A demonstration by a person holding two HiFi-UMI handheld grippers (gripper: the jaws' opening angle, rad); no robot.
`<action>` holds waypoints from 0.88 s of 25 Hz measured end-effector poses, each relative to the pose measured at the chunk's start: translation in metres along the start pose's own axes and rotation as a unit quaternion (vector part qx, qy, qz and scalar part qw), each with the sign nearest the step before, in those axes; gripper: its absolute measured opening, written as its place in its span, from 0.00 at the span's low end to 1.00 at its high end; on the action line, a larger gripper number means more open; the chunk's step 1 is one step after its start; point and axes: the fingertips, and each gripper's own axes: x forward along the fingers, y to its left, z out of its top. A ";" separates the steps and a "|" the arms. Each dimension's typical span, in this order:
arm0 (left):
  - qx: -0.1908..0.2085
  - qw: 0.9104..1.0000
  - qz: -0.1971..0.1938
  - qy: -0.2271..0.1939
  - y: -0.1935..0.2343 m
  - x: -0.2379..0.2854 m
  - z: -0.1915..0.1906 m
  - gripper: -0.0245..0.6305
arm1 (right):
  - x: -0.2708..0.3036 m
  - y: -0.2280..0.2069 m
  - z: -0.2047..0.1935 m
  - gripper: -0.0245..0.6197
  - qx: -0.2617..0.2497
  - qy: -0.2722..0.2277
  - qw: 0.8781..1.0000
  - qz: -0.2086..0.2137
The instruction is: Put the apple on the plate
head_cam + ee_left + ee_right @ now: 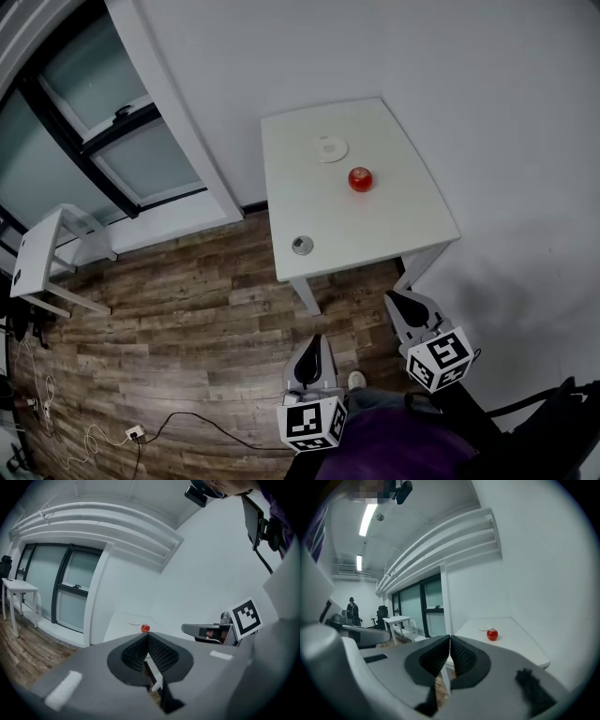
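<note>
While the person stands well short of the counter (pixel 375 234), the head view shows the left tool (pixel 316 339) and the right tool (pixel 399 298) held low over the wooden floor (pixel 187 309), both aimed toward the counter; I judge they are carried so only for the approach, because nothing is within their reach. On the counter the apple (pixel 360 179) sits near the middle, just beside the plate (pixel 332 149) but apart from it; the plate lies toward the far edge, by the wall, and it has nothing on it. A small round grey thing (pixel 302 245) sits alone near the front left corner.

From the left gripper view, the left tool (pixel 147 635) has its ribbed pads pressed together at the tip and nothing is caught between them; the apple (pixel 146 628) appears small and far, right above the tip, and the plate (pixel 134 622) is a thin pale disc to its left. The right tool (pixel 201 631) is seen at the side, level with it.

From the right gripper view, the right tool (pixel 450 640) is closed too, pad against pad, and empty; it must open before any grasp. The apple (pixel 492 634) stands upright on the counter (pixel 525 648), round, glossy red with a bright highlight; the plate (pixel 484 628) lies just behind it, flat and white. Its smooth round skin will probably need a grip across the widest part.
</note>
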 end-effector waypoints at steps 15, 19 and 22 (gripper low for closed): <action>-0.009 1.000 0.007 -0.001 0.052 0.058 0.018 0.04 | 0.068 -0.016 0.009 0.06 -0.006 0.013 1.000 -0.012; 0.001 1.000 -0.011 -0.001 0.071 0.092 0.036 0.04 | 0.102 -0.027 0.014 0.06 -0.004 0.024 0.999 -0.022; 0.006 1.000 -0.024 0.001 0.087 0.116 0.049 0.04 | 0.130 -0.034 0.019 0.06 0.000 0.031 0.999 -0.031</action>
